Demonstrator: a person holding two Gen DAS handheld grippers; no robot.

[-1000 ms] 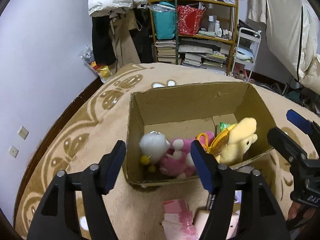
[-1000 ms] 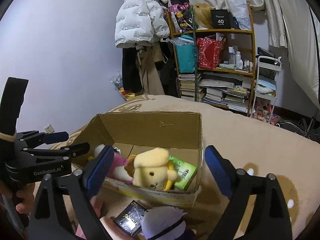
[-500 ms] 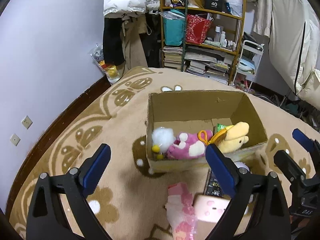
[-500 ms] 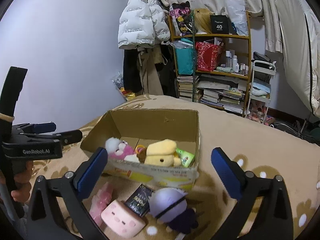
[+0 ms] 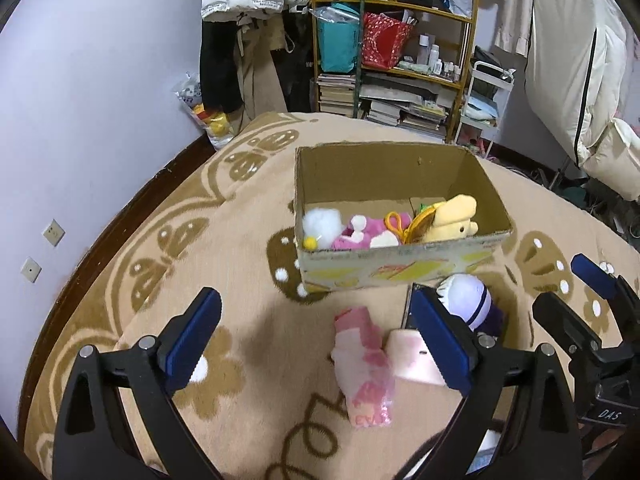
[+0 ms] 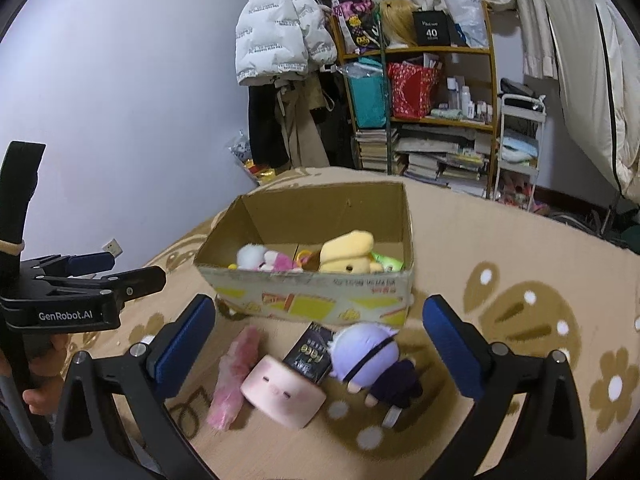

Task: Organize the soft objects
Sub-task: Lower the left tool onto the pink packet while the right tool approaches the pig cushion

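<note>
Patterned carpet (image 5: 240,240) fills more of my view: I've pulled both grippers back from the cardboard box (image 5: 400,268). Left gripper (image 5: 316,344) gapes empty; pink pouch (image 6: 234,376), pink block plush (image 6: 282,396), purple-haired doll (image 6: 372,360) await; right gripper (image 6: 320,348) likewise wide.

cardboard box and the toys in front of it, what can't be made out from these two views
- Cardboard box: its near wall hides the bottoms of the yellow plush and pink plush in the right wrist view.
- Green packet: mostly behind the yellow plush; print unreadable.
- Purple-haired doll: partly covered by the left gripper finger in the left wrist view.
- Black box: label too small to read.
</note>
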